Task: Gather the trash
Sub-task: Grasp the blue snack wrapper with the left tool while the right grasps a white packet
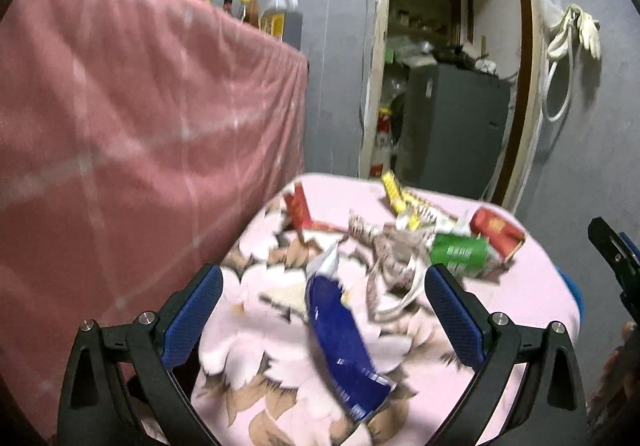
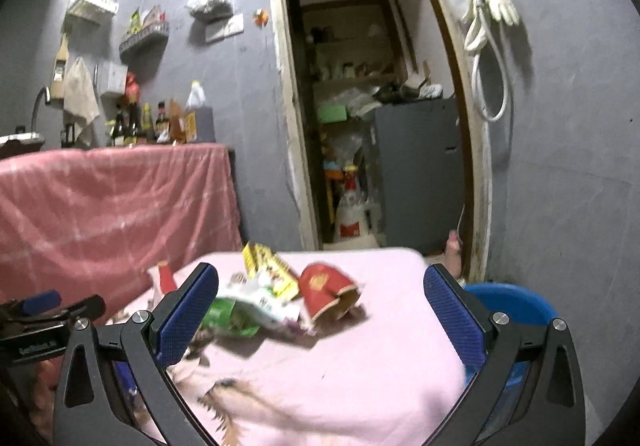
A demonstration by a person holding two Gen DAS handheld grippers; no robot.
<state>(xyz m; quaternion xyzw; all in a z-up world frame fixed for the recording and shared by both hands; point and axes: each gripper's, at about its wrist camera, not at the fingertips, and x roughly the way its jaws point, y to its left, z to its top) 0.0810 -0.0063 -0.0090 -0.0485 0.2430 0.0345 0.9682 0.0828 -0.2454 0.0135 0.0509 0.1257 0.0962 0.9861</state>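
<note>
Two grippers up over a small table with a pink flowery cloth (image 1: pixel 532 286).

Left gripper (image 1: pixel 324 310): wide open, nothing held. Blue pads (image 1: pixel 192 314) far apart, one on each side. Between them, lower down on the cloth, a blue wrapper (image 1: pixel 344 342) with a white torn top. Not touching the pads.

Right gripper (image 2: pixel 320 310): wide open too, nothing held. Out over the bare pink part of the cloth (image 2: pixel 380 366).

Trash spread over the far half of the table. Just past the blue wrapper, a crumpled patterned wrapper (image 1: pixel 392 250). Beside that, on the right, a green packet (image 1: pixel 460 252). Touching the green packet, at the table's right edge, a red paper cup (image 1: pixel 498 230) lying on its side. Further back, a yellow packet (image 1: pixel 396 192). On the left, a red box (image 1: pixel 298 210), well apart from the cup.

From the right wrist view, same pile seen blurry: red paper cup (image 2: pixel 328 290) on its side with the open end facing the camera, green packet (image 2: pixel 232 316) just beside the left pad, yellow packet (image 2: pixel 268 266) behind, red box (image 2: pixel 164 278) at the far left.

Blue tub (image 2: pixel 516 306) low down just beside the table, behind the right pad.

Pink sheet (image 1: pixel 140 126) draped over something big on the left. Open doorway (image 2: pixel 360 86) behind the table. White gloves (image 2: pixel 496 4) hanging on the grey wall.
</note>
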